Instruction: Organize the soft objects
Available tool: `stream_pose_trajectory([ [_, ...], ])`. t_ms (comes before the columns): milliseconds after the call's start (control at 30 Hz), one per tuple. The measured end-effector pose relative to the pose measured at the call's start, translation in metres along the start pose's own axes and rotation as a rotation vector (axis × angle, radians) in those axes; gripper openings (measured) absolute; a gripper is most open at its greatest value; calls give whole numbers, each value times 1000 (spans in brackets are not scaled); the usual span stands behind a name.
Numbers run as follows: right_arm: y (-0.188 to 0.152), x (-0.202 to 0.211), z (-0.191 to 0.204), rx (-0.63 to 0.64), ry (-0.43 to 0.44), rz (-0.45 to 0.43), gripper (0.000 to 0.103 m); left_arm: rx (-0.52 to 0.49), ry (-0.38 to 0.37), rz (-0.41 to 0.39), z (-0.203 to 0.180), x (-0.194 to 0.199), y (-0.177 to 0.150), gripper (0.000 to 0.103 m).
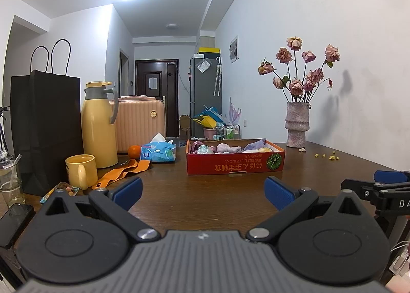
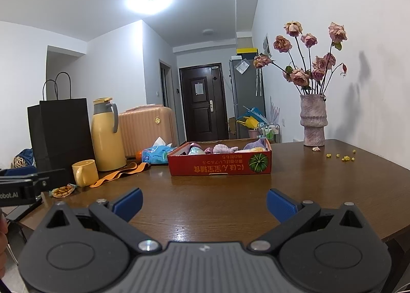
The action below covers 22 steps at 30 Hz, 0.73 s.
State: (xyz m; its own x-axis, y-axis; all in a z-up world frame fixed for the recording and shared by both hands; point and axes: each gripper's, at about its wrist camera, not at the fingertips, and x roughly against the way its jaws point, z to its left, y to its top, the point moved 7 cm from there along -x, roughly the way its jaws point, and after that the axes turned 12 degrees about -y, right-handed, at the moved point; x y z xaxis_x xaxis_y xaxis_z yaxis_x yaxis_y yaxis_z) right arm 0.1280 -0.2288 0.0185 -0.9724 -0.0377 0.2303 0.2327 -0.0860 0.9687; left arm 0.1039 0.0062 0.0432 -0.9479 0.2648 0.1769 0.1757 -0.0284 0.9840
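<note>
A red cardboard box (image 1: 234, 164) (image 2: 220, 166) stands on the brown table and holds several soft things: a pink plush (image 1: 228, 149) (image 2: 223, 149), a purple cloth (image 1: 256, 144) (image 2: 256, 144) and other small items. An orange strap (image 1: 120, 173) (image 2: 119, 174) lies on the table left of the box. My left gripper (image 1: 203, 194) is open and empty, low over the near table, well short of the box. My right gripper (image 2: 204, 203) is open and empty, also near the front edge. The right gripper shows at the right edge of the left wrist view.
At the left stand a black paper bag (image 1: 47, 123), a yellow thermos (image 1: 98, 123), a yellow mug (image 1: 80, 171), a blue tissue pack (image 1: 159, 152) and an orange (image 1: 134, 150). A vase of dried roses (image 1: 297, 126) stands at the back right by the wall. A snack packet (image 2: 62, 190) lies near the mug.
</note>
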Motion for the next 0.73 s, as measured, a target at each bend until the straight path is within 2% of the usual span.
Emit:
stream_pose_trajectory([
  [567, -1, 0, 1, 7, 6, -2, 103, -2, 1, -15, 1, 2, -1, 103],
  [733, -1, 0, 1, 6, 5, -2, 103, 4, -18, -20, 0, 3, -3, 103],
])
